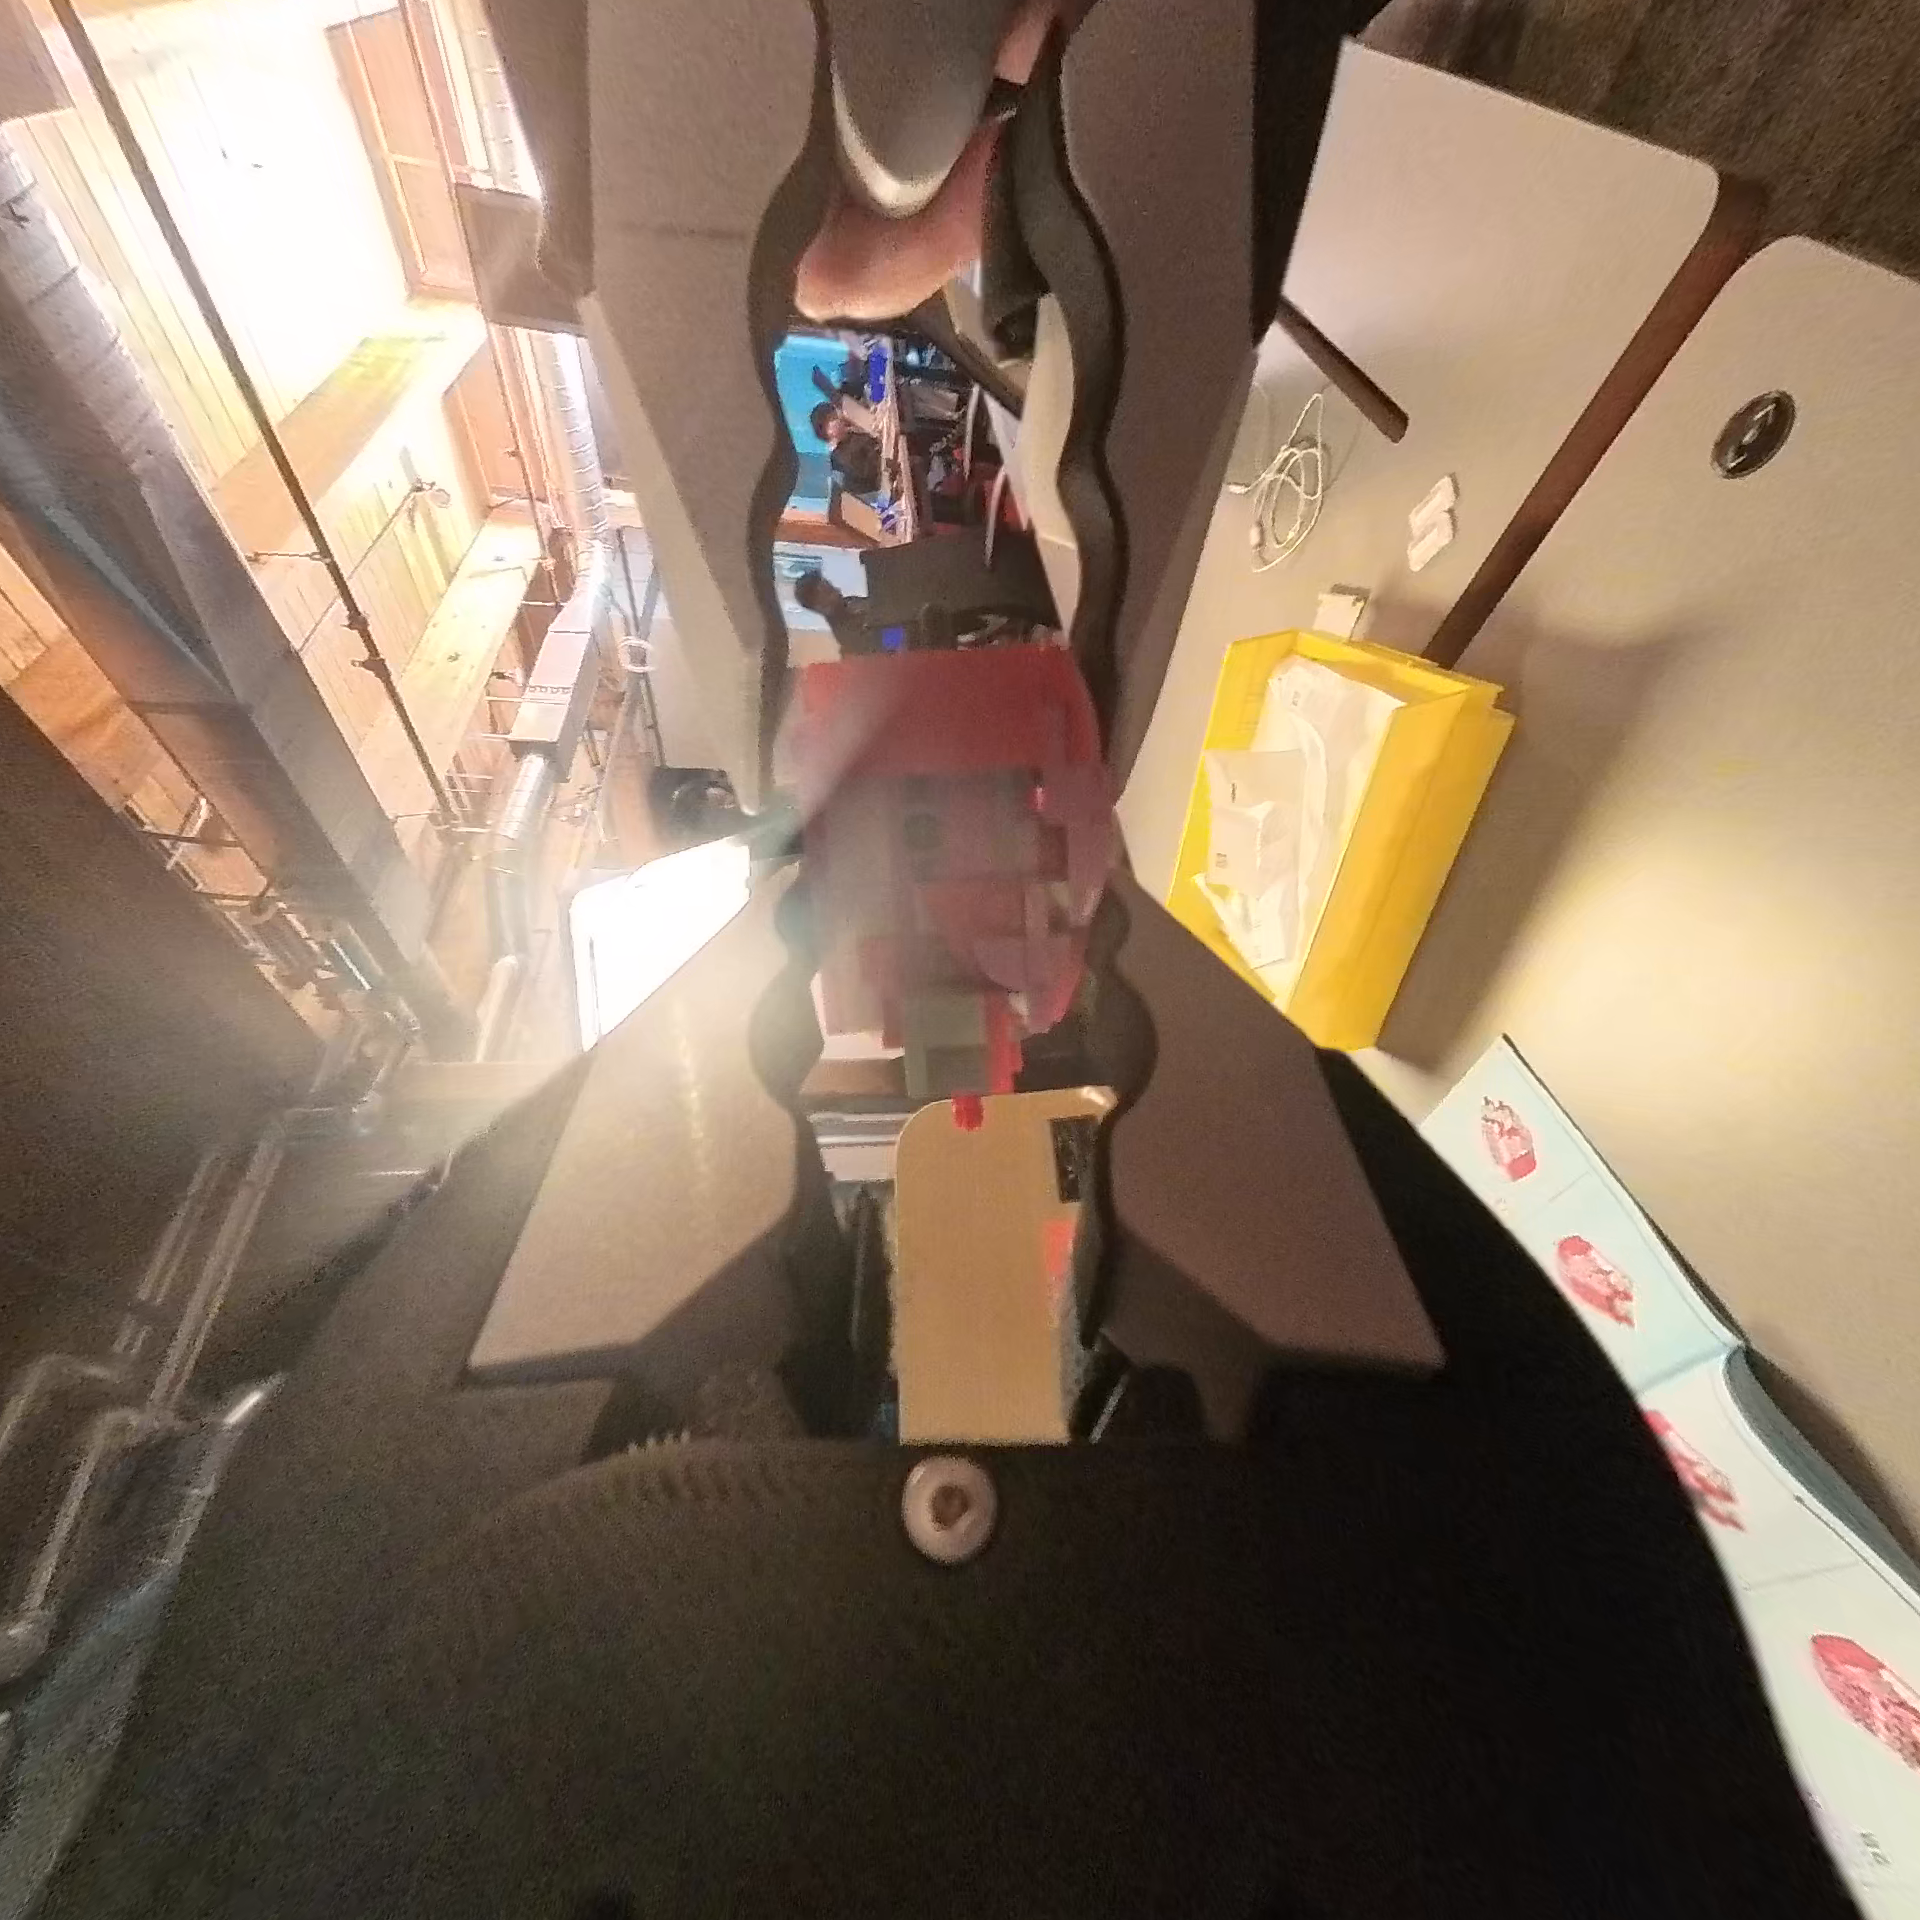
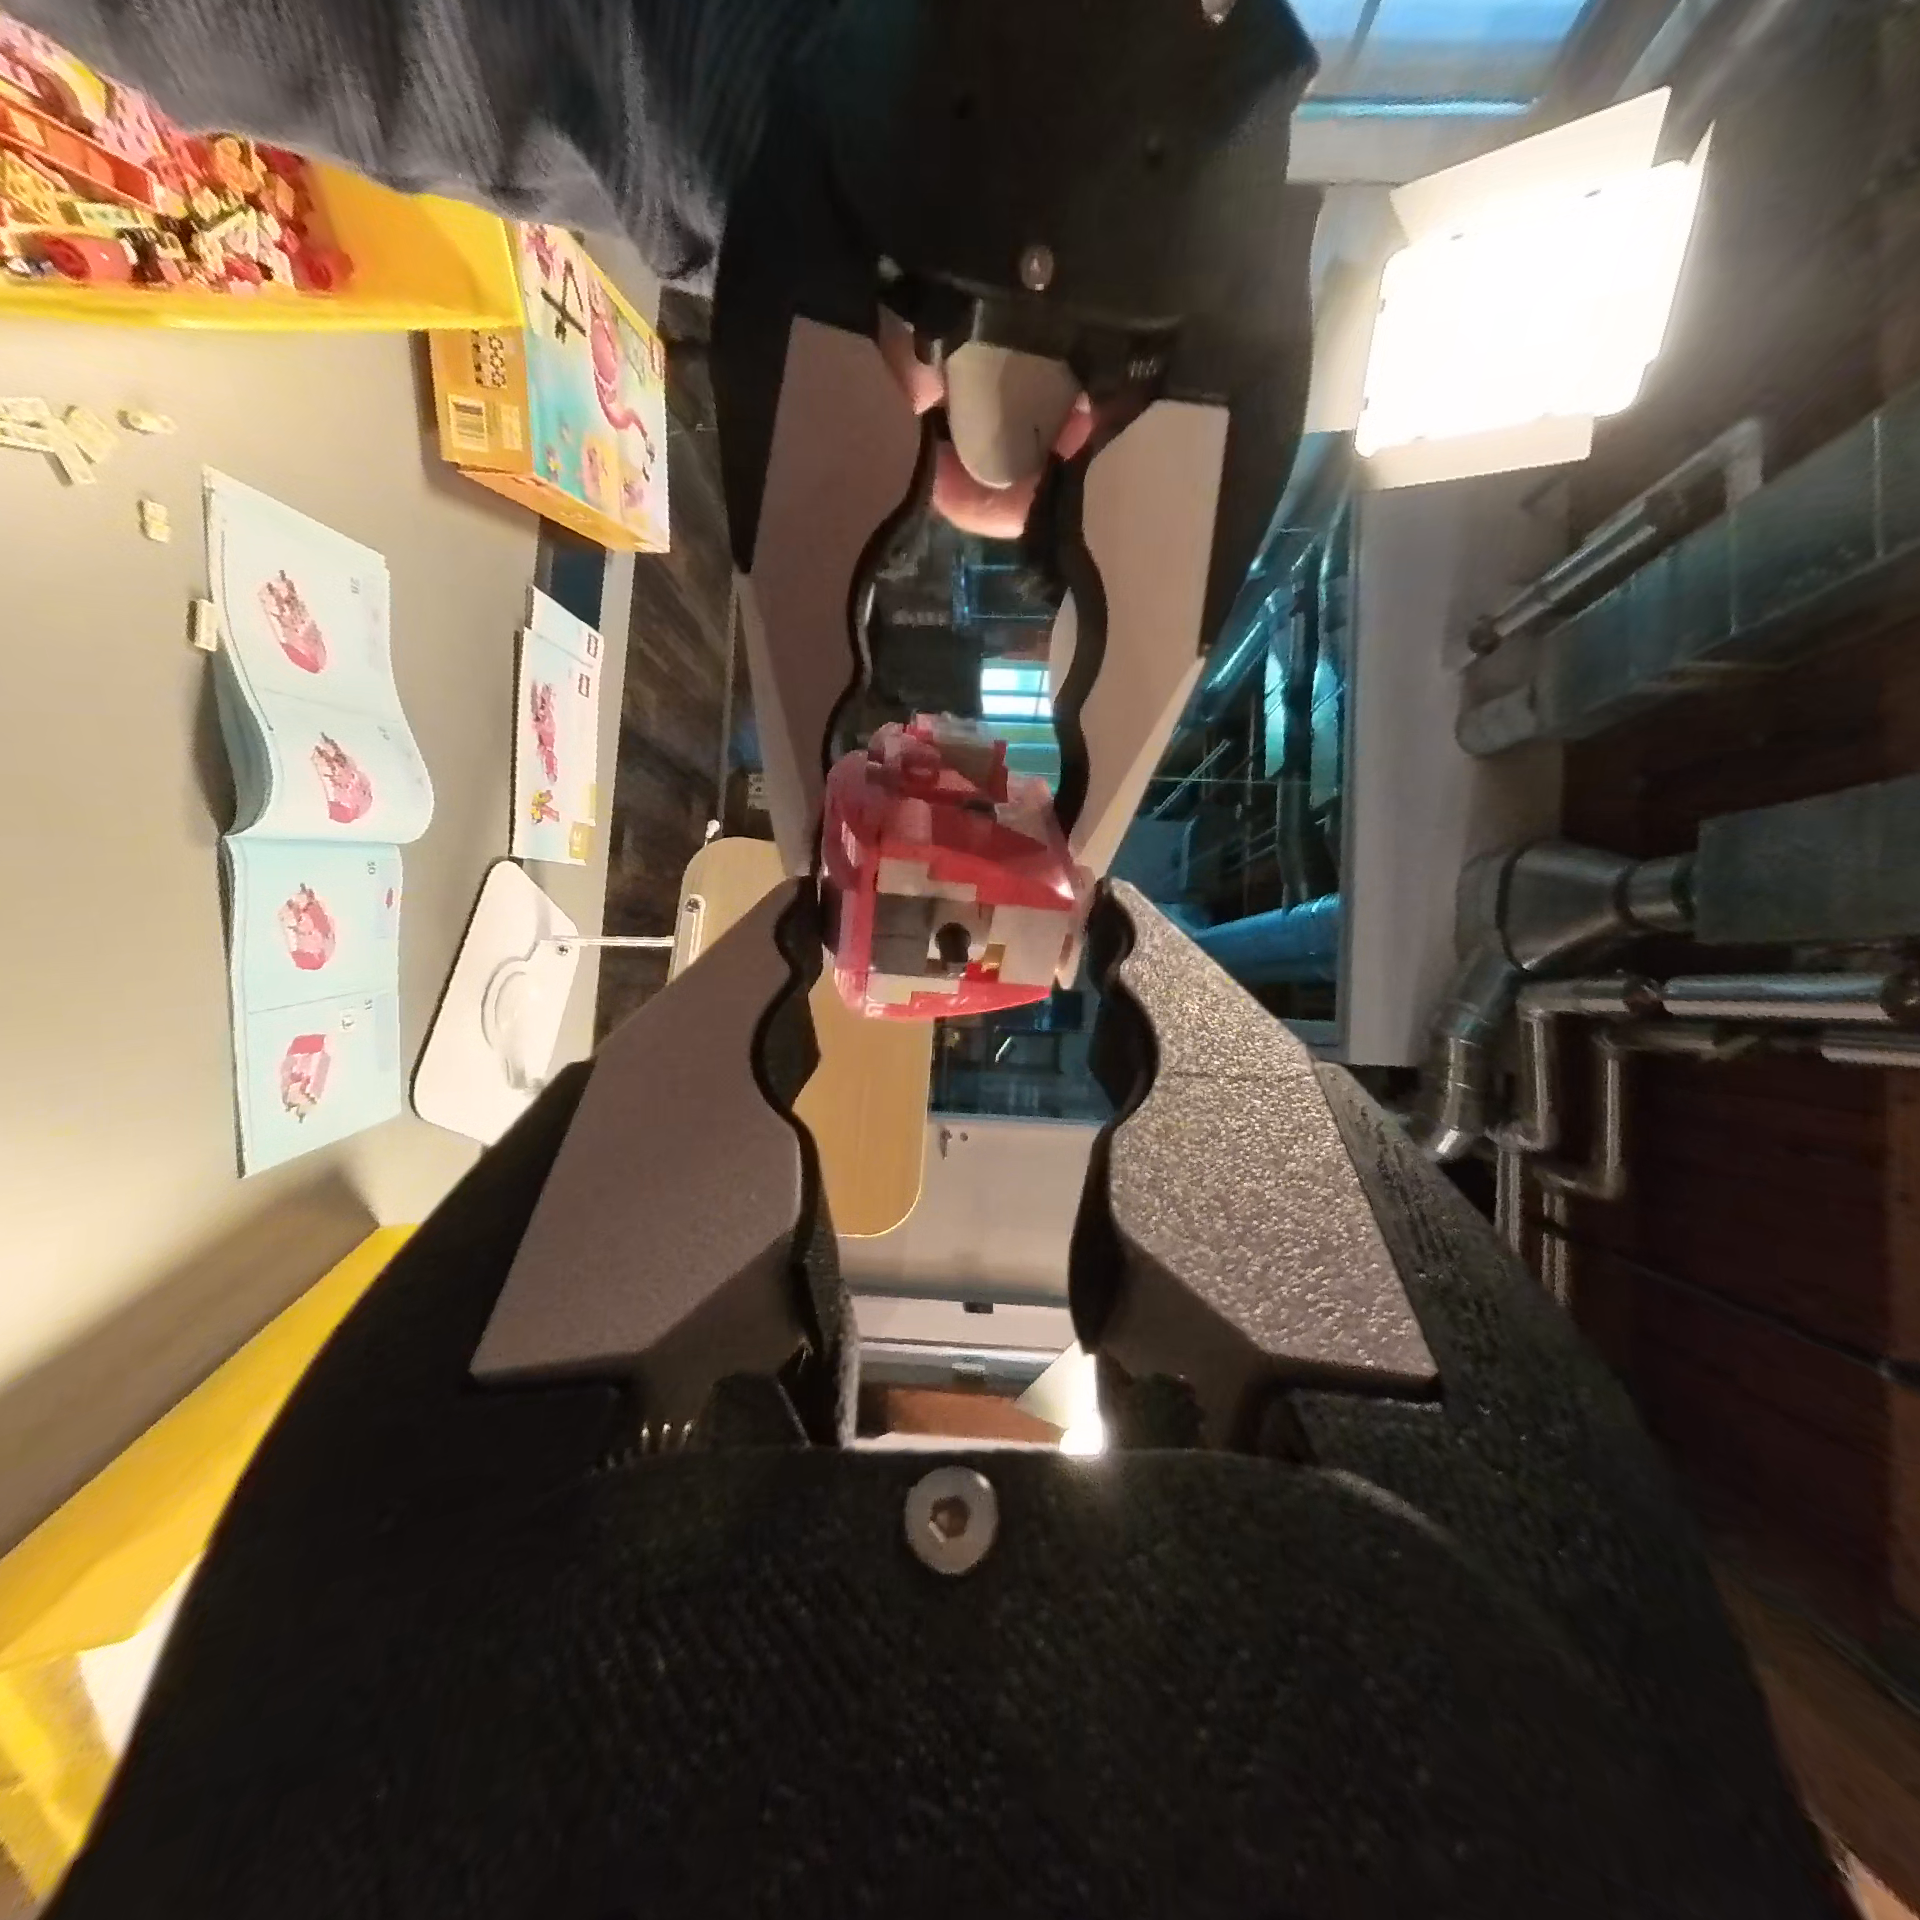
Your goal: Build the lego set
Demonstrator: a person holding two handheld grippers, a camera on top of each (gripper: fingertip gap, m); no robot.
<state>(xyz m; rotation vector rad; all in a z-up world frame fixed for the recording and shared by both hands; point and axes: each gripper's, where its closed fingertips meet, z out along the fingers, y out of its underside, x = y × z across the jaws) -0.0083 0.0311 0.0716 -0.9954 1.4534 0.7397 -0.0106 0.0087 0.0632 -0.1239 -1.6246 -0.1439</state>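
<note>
A red, pink and white brick model with a grey core hangs in the air between the two grippers, which face each other. In the right wrist view my right gripper has both pads pressed on the model's sides. The left gripper reaches in from the top and clamps the same model. In the left wrist view the model is blurred. My left gripper is shut on it, and the right gripper comes in from above. A person's thumb shows behind it.
The grey table carries a yellow box of white bags, a white cable and an open instruction booklet. A yellow tray of loose bricks, a printed box and small white pieces lie at the left. Both grippers' tips are close together, under 4 cm apart.
</note>
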